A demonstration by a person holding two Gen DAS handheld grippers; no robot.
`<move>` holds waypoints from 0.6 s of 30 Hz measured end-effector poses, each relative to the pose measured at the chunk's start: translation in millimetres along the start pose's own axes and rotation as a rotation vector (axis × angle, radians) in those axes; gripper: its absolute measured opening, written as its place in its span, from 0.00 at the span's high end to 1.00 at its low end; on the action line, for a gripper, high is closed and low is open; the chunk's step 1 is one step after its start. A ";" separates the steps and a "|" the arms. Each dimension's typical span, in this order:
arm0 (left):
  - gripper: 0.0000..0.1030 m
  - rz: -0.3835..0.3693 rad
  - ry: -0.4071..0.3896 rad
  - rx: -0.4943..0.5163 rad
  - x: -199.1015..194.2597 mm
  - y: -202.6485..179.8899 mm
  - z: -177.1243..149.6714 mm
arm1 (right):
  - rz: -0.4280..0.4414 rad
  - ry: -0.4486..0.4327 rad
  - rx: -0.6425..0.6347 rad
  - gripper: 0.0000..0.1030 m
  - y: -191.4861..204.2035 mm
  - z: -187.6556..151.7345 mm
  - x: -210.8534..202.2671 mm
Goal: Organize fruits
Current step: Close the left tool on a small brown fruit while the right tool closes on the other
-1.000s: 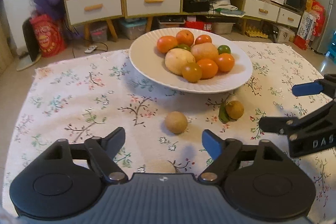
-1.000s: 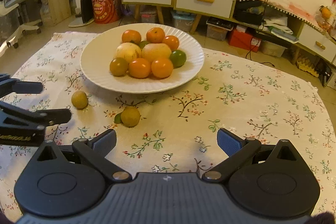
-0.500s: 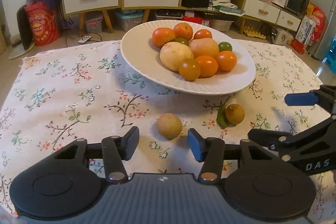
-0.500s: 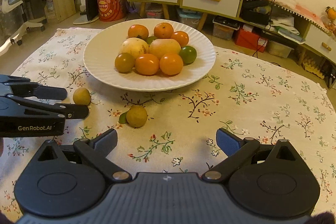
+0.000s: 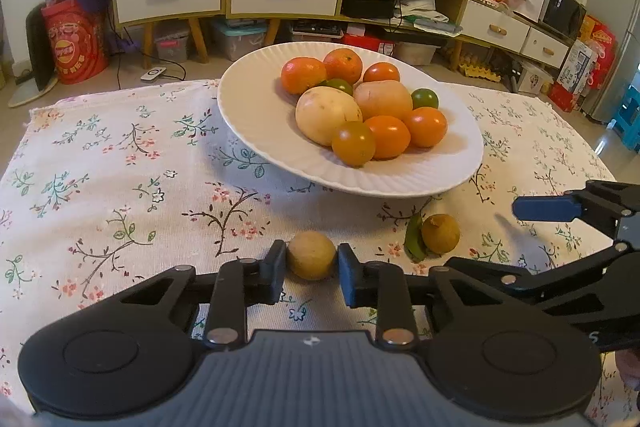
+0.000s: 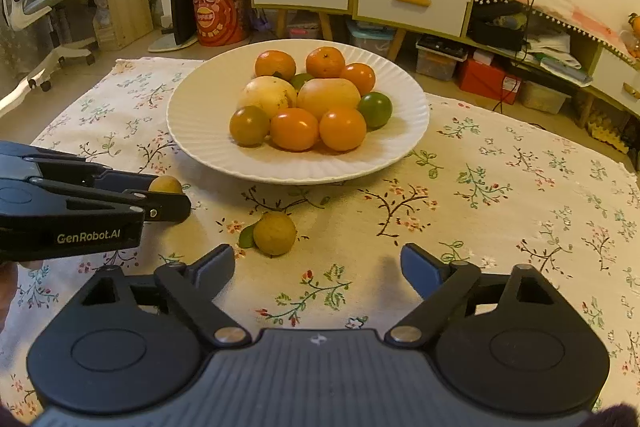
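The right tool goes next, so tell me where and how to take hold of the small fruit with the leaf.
Grip the leafy fruit across its round middle, fingers closing left and right. Come from the near side, where the right tool sits open; the white plate lies behind. Keep the left finger outside the green leaf on its left.

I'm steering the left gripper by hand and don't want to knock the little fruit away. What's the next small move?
Probably close the left gripper gently. The small brown fruit on the tablecloth already sits between its fingers, which look near or at its sides, and the plate has room for it.
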State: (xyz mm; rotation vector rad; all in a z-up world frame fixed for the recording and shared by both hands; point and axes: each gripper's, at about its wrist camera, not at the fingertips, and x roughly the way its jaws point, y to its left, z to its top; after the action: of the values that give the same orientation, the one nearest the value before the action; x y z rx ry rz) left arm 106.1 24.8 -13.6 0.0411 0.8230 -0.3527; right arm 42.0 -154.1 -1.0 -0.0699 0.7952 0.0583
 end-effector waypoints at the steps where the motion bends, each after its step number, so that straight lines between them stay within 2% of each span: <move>1: 0.98 0.002 0.001 0.003 -0.3 -0.4 0.2 | 0.003 0.003 -0.002 0.21 0.2 0.3 1.0; 4: 0.99 0.005 0.006 0.008 -1.2 -1.1 0.7 | 0.013 0.012 -0.007 0.33 2.1 0.7 2.8; 7: 0.99 0.010 0.012 0.009 -2.2 -0.7 1.3 | 0.022 0.017 -0.011 0.40 4.9 1.2 3.4; 18: 0.99 0.022 0.022 0.000 -8.5 4.7 2.2 | 0.054 0.022 -0.030 0.55 15.7 6.5 5.1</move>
State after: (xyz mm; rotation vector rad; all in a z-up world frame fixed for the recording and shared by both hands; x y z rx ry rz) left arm 103.8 31.4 -6.4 0.0538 0.8442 -0.3323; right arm 49.0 -137.8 -0.8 -0.0775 0.8186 0.1204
